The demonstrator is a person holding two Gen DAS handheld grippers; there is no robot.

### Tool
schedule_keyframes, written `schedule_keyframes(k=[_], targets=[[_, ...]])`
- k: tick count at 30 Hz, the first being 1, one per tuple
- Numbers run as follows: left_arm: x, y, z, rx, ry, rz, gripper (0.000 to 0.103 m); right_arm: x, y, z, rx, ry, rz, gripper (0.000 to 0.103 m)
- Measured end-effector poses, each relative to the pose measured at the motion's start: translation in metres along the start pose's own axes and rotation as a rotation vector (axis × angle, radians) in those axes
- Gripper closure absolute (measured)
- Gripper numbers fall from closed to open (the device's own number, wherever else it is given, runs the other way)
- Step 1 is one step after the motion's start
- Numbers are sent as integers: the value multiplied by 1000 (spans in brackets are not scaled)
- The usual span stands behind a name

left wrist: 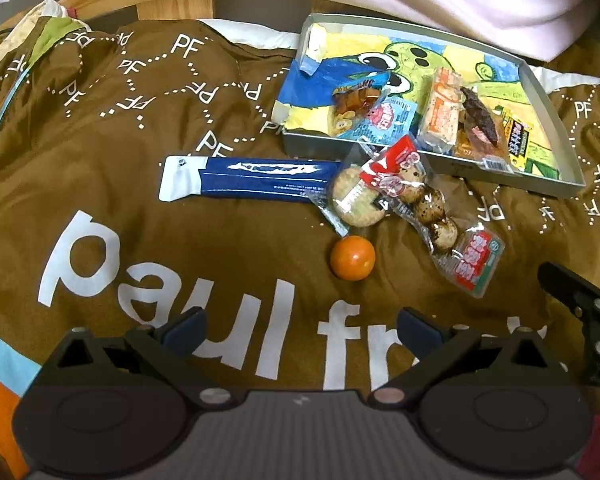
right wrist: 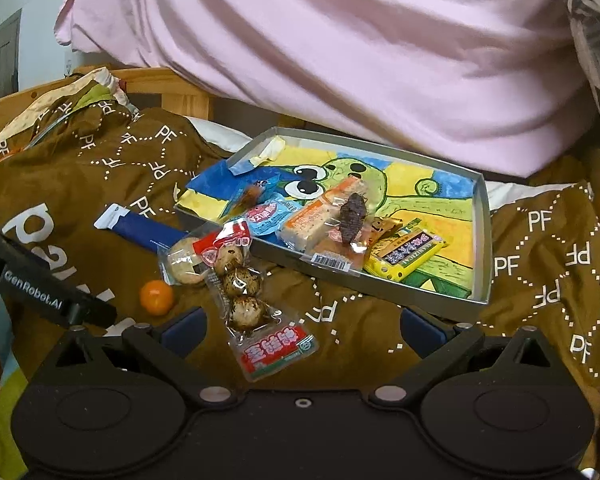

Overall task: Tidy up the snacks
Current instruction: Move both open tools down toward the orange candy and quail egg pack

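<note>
With both the left claw (left wrist: 300, 330) and right claw (right wrist: 303, 330) spread empty, better pinch the egg packet (right wrist: 247, 288), probably quail eggs, by its sealed end and lift it over the tray (right wrist: 485, 236) rim.

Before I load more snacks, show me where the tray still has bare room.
The tray is bare along its far side, over the green cartoon face, and in the right corner beyond the yellow packet. Its near-left edge is crowded: the blue packet, the orange-wrapped bar and the dark snack lie close together there.
</note>
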State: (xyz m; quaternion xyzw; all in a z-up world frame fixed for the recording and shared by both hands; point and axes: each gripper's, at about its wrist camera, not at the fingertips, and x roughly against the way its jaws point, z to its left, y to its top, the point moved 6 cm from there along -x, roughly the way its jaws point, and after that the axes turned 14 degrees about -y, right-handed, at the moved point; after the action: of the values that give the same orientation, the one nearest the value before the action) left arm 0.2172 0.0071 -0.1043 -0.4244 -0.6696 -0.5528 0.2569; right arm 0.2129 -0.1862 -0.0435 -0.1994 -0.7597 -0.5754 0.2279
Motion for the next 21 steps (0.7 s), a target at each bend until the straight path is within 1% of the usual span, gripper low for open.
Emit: schedule_keyframes(k=[2, 4, 6, 10, 12, 14, 16, 18, 21], targets=[[2, 2, -3, 2, -12, -4, 0, -3, 4, 0, -1, -9, 25, 1], [4, 4, -6, -19, -27, -17, 0, -7, 11, 3, 2, -11, 50, 1], [7, 6, -9, -44, -28, -40, 0, -10, 18, 8, 18, -13, 56, 1], [6, 8, -9, -75, -8, -58, 0, -15, 28, 17, 27, -13, 12, 1], [4, 8, -6, -64, 3, -54, 0, -19, 27, 19, 28, -10, -5, 1], [3, 9, -4, -57, -1, -56, 0, -24, 25, 20, 33, -4, -3, 1], [2, 9, -2, -56, 4, -59, 0, -26, 22, 21, 57, 2, -18, 1], [0, 8, 0, -64, 19, -59, 0, -28, 20, 20, 82, -13, -37, 1], [-4, 8, 2, -78, 48, -58, 0, -30, 20, 16, 84, -22, -57, 1]])
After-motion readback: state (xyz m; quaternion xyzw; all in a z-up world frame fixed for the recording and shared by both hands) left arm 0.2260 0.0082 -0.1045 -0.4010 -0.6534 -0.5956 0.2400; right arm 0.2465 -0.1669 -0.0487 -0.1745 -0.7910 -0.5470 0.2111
